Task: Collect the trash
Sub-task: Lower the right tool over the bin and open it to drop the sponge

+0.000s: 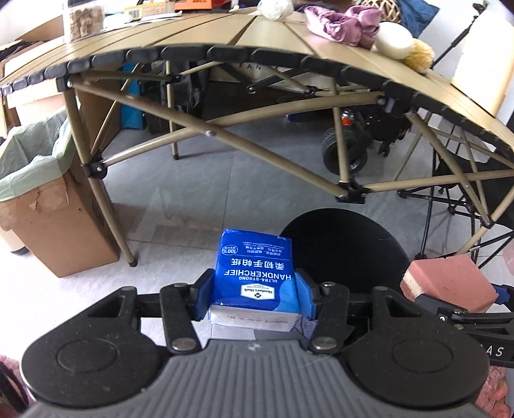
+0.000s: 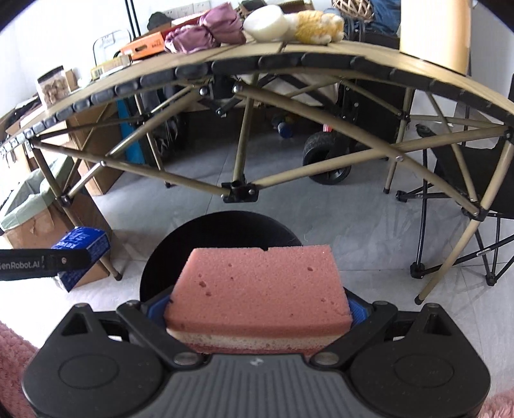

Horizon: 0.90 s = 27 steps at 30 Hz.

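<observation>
My left gripper [image 1: 255, 289] is shut on a blue handkerchief tissue pack [image 1: 253, 270], held above the floor in front of the table. My right gripper [image 2: 258, 305] is shut on a pink sponge [image 2: 257, 286] with a pale middle layer. The sponge also shows in the left wrist view [image 1: 449, 279] at the right, and the tissue pack shows in the right wrist view [image 2: 82, 247] at the left. A cardboard box lined with a green bag [image 1: 35, 167] stands on the floor at the left, beside the table leg; it also shows in the right wrist view [image 2: 29, 205].
A folding tan table [image 1: 225, 35] spans the view ahead, with a purple cloth [image 1: 343, 22], a white sponge [image 1: 393, 40] and a jar [image 1: 83, 19] on top. A round black stool [image 1: 347, 247] is just below the grippers. A folding chair [image 2: 475, 193] stands at the right.
</observation>
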Tool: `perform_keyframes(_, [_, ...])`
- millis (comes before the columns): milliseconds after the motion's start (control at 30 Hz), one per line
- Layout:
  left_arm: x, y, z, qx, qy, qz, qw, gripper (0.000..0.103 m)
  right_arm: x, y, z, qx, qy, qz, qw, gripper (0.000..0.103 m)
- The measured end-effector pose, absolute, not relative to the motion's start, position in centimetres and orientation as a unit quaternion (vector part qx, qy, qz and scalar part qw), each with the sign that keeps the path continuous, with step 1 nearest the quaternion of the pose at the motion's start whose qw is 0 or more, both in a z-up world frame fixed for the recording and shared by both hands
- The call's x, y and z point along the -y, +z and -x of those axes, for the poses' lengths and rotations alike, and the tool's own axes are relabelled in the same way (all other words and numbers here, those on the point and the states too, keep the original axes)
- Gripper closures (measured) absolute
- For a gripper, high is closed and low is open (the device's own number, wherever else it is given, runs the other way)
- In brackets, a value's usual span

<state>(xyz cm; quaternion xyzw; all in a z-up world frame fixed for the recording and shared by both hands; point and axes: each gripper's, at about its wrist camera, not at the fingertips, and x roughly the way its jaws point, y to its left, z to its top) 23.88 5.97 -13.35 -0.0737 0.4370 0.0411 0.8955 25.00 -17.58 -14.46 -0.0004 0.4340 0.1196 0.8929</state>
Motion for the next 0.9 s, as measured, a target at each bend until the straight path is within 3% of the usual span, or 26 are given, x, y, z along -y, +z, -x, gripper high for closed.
perform_keyframes(900, [-9.9, -16.2, -24.7, -0.478, 0.085, 0.100, 0.868, 0.050, 10.2, -19.5, -30.7, -0.495, 0.154, 0.056, 0.853, 0.004])
